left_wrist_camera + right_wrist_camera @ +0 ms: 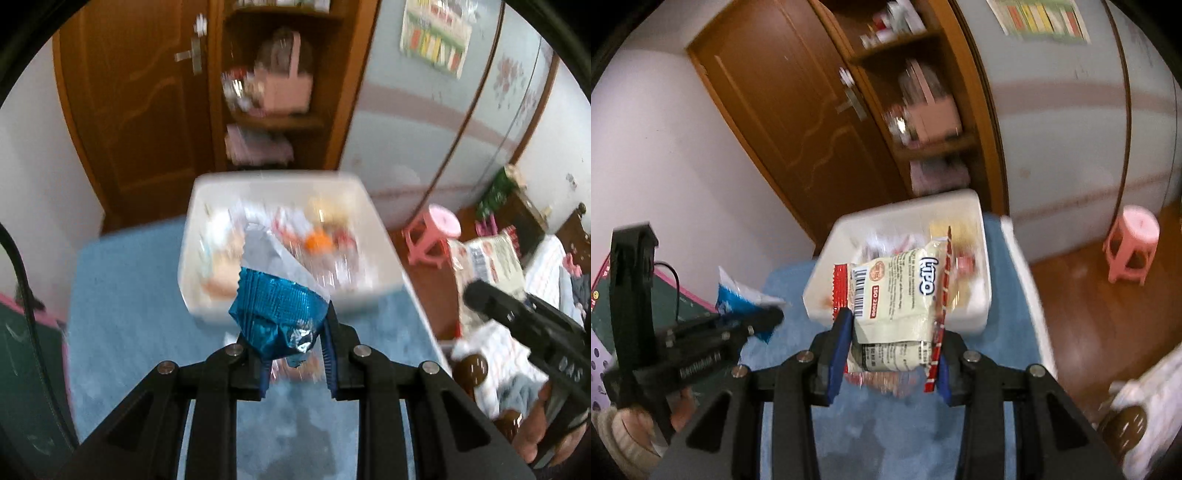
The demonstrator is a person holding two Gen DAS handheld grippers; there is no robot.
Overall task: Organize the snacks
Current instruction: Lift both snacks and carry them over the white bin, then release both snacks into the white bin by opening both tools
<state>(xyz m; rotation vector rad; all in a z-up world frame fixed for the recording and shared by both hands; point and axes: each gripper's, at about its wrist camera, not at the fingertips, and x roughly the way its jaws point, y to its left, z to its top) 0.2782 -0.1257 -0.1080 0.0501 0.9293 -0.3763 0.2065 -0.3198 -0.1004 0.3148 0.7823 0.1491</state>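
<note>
Snack packets sit clamped in both grippers: blue packet (275, 317) in left gripper (295, 354), cream packet (897, 295) in right gripper (890, 354).

My feeds are evenly lit by soft indoor light, but motion blur smears everything beyond the claws, the white bin (207, 206) especially. Fisheye bends the edges and blackens the corners.

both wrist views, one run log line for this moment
left hand-held gripper: shut on blue packet | right hand-held gripper: shut on cream packet | white bin: holds snacks, ahead

A brown wooden door (140, 110) stands beside shelves (280, 122); pink stool (1132, 242) on wooden floor (1089, 314).
</note>
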